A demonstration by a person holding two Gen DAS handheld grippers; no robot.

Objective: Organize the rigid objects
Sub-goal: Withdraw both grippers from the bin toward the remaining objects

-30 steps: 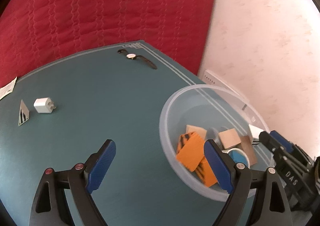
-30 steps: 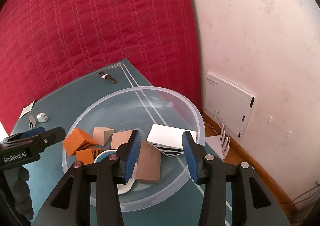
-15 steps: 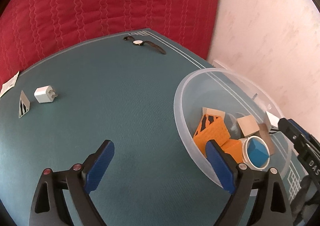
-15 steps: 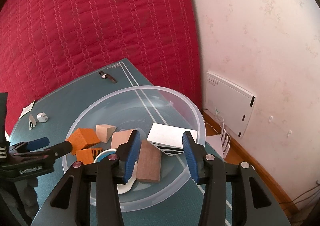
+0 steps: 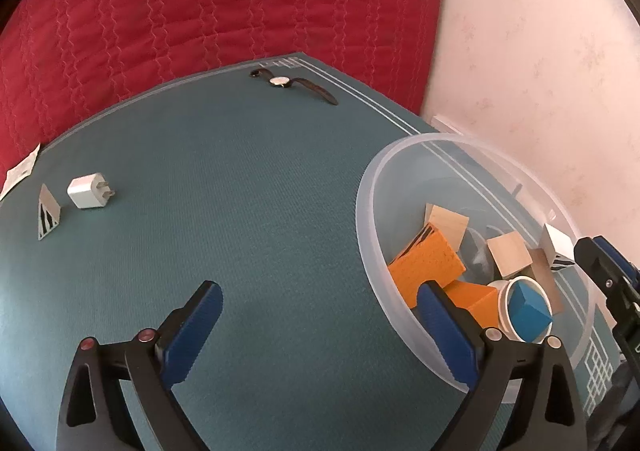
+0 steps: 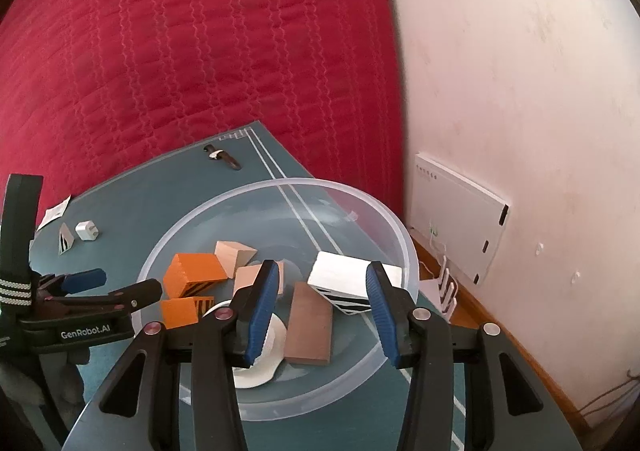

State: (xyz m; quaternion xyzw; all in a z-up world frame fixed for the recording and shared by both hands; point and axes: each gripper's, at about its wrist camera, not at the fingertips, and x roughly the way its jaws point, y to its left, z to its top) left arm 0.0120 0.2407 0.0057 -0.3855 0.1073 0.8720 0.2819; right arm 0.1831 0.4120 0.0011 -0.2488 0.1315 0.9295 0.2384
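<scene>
While my left gripper opens wide over bare mat, my right gripper hangs narrow and empty above the clear bowl; its flat brown slab points away.

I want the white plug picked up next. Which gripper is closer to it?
Left. The left gripper faces the open mat toward the white plug; the right gripper hovers over the bowl, farther away.

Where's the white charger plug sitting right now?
In the left wrist view the white charger plug lies on the teal mat at far left, beside the small striped wedge, well clear of the clear bowl.
</scene>
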